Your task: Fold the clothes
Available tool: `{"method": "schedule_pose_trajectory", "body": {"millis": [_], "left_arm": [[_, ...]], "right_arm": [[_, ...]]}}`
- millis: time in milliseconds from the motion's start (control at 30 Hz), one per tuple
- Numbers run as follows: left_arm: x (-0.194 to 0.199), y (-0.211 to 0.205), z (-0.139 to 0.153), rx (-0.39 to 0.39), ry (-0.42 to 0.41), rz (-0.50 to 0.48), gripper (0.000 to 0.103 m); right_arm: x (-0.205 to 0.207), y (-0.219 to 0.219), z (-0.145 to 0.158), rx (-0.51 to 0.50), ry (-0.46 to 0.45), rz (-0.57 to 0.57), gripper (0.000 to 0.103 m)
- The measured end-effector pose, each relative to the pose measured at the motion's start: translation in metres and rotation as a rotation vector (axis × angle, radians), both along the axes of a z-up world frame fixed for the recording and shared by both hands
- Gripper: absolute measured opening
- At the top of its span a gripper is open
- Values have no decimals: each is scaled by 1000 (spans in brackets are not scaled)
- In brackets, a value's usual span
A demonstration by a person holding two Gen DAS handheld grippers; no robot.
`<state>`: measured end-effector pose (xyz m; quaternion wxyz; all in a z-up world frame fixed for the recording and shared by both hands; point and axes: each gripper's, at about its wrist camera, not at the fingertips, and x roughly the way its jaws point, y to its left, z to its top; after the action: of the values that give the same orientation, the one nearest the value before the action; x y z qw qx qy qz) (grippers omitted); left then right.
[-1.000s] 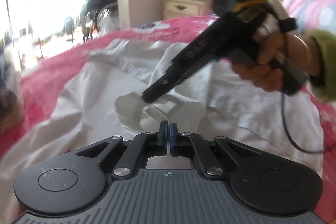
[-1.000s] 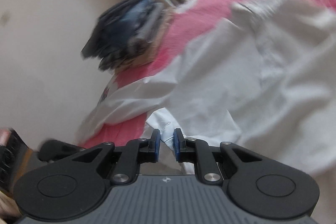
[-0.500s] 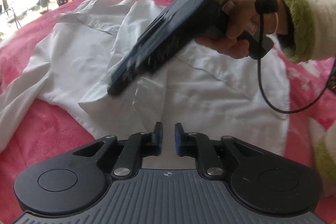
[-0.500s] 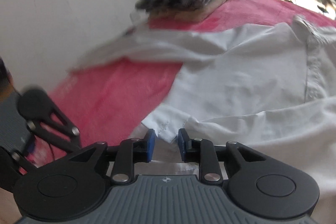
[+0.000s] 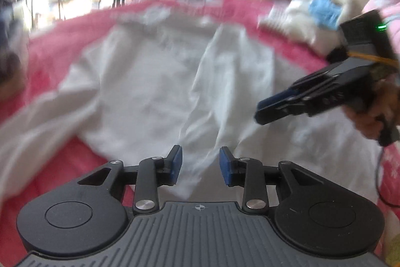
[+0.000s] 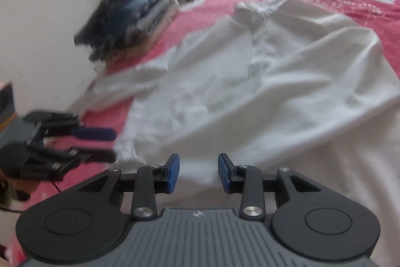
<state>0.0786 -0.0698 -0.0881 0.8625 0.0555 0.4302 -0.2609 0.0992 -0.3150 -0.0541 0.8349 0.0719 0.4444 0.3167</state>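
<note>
Below us a white shirt (image 6: 262,81) lies spread on a pink bedspread (image 5: 50,167), collar toward the far edge, one side folded in over the middle. Our left gripper (image 5: 200,164) hangs above the near hem with its blue pads (image 5: 176,164) parted — nothing between them. Our right gripper (image 6: 198,172) is likewise released over the hem, empty; the left wrist view shows it from the side, held in a hand (image 5: 375,111). A stack of dark folded clothes (image 6: 125,21) sits at the bedspread's left edge — a blurred white pile (image 5: 307,16) near the far right corner.
</note>
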Motion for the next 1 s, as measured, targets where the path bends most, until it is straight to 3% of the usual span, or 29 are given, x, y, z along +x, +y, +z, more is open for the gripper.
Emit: {"method": "schedule_pose_trajectory", "body": {"millis": [133,267,433,567,700,833,933,1000], "left_arm": [[-7,-2,-17,110,41,-10,32],[-8,10,-12,96,64,12,32],[5,29,8,72,20,79,32],[38,23,24,57,-5,113,33],[87,-17,37,50,-8,60,42],[142,-84,46,7,-2,-8,49],[184,-139,46,-2,3,-48,52],[210,-169,42,-19,33,-51,52]], "right_arm": [[-8,2,-13,-49,8,11,38],[-11,-10,-14,-22,36,-6,38],[-6,-71,2,71,53,-181,38],[1,-118,16,-71,-60,-340,38],[18,-134,15,-317,-216,-363,38],[39,-136,-2,-417,-277,-316,38],[50,-141,-10,-390,-275,-300,38],[56,-153,-12,-305,-243,-320,38]]}}
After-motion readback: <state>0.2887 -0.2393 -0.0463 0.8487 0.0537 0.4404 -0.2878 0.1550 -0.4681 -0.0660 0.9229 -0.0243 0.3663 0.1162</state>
